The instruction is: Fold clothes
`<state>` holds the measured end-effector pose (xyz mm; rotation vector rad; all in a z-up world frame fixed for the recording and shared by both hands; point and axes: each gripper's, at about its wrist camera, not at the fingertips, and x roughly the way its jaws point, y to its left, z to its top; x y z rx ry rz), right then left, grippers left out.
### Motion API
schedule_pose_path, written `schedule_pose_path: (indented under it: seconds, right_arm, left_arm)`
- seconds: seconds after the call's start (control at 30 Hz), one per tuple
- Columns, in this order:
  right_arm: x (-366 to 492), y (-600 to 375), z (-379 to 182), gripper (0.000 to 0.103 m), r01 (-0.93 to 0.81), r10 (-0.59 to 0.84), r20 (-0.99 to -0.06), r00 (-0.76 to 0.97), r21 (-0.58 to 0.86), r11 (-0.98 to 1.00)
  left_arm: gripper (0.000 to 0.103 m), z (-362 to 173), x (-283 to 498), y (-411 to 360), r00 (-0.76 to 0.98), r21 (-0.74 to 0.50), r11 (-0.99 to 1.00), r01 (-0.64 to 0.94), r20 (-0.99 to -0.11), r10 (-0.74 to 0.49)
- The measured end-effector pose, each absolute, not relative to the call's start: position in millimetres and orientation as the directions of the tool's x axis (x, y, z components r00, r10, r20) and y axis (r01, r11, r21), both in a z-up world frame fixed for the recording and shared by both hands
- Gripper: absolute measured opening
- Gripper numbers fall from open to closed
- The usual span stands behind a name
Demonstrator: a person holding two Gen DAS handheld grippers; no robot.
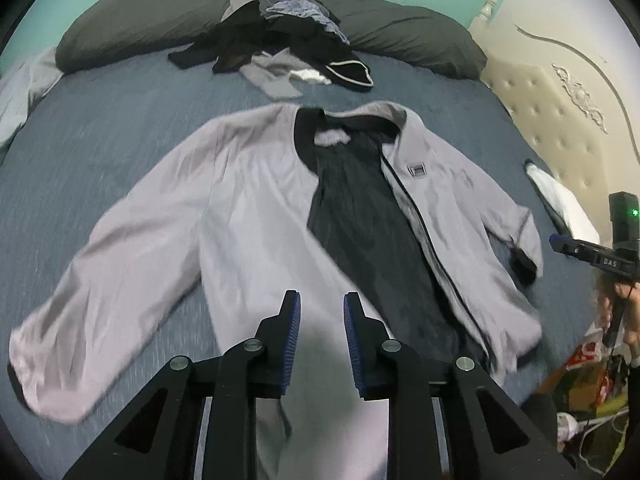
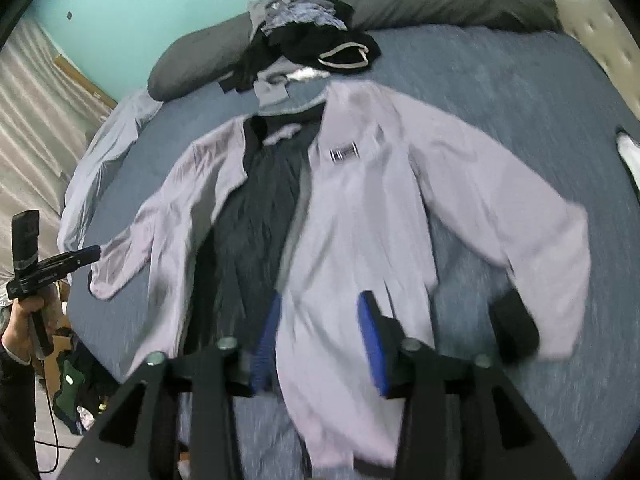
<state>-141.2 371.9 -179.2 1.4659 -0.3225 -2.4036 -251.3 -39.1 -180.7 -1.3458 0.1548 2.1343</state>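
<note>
A light grey zip jacket with a dark lining lies face up and unzipped on the blue bed, sleeves spread out. It also shows in the right wrist view. My left gripper is open above the jacket's lower left front panel, holding nothing. My right gripper is open above the lower right front panel, with fabric between its blue pads but not pinched. The right gripper shows at the right edge of the left wrist view, and the left gripper at the left edge of the right wrist view.
A heap of dark and grey clothes lies by two dark pillows at the bed's far side. A padded cream headboard is on the right. A pale sheet hangs off the left. Floor clutter lies beside the bed.
</note>
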Motion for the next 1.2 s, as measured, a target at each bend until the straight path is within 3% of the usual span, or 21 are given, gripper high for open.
schedule_pose_path:
  seconds: [0.4,0.63,0.87,1.2]
  right_arm:
    - [-301,307,-221,0.049,0.266,-0.342,-0.831,-0.438,0.244,-0.933]
    - [-371,294,-241,0.049,0.227,-0.274,-0.830,-0.486,0.183,-0.957]
    - [-410,282,-252,0.049,0.290,-0.342,-0.797,-0.497,0.219,-0.932]
    - [-450,289,-286,0.049,0.289,-0.126,-0.851,-0.509,-0.031,-0.957]
  left_arm:
    - [0.031,-221,-382,46,-0.323,-0.184,-0.809,-0.558,-0.850,0.416]
    - [0.036,-242,-438,79,-0.328,-0.164,-0.814,-0.558,-0.857,0.398]
    - [0.040,-265,-467,117,-0.322,-0.147,-0.803,-0.578,-0.863,0.390]
    - [0.040,-294,-496,136,-0.346,-0.077,-0.813,-0.578,-0.879,0.329]
